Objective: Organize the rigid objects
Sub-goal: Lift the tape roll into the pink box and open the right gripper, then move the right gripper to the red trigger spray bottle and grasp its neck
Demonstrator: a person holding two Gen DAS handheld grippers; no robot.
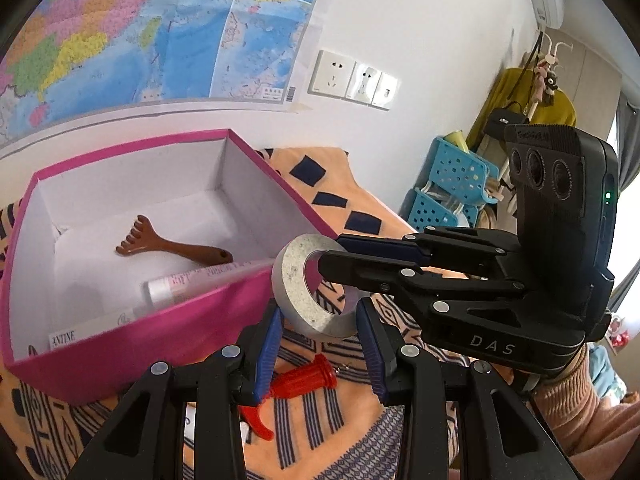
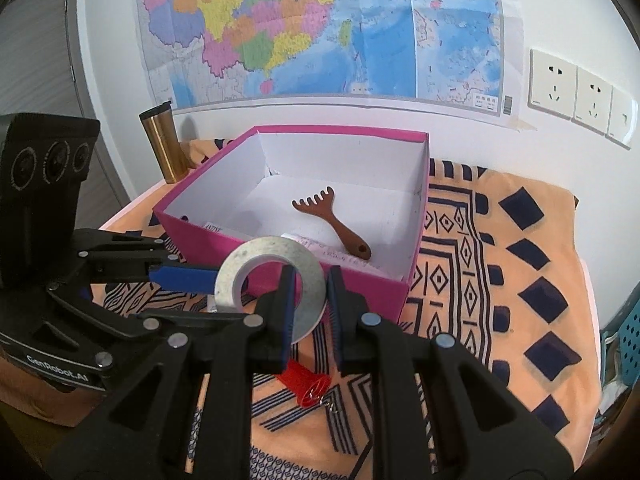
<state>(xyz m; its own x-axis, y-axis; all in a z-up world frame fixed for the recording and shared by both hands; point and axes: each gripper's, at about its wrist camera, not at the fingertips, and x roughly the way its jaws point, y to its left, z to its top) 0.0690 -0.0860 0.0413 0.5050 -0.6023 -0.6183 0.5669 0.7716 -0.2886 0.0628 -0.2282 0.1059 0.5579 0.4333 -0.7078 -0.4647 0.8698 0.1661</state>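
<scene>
A grey tape roll hangs in the air beside the pink box. My right gripper is shut on the tape roll, one finger through its hole. My left gripper is open, its blue pads either side of the roll's lower rim, not clearly touching. In the right wrist view the left gripper's blue fingertip reaches the roll's left edge. The pink box holds a brown scratcher, a white tube and a flat white pack. A red plastic piece lies on the cloth below.
An orange patterned cloth covers the table. A gold tumbler stands behind the box at the left. Blue perforated baskets stand off the table's far right. A wall map and sockets are behind.
</scene>
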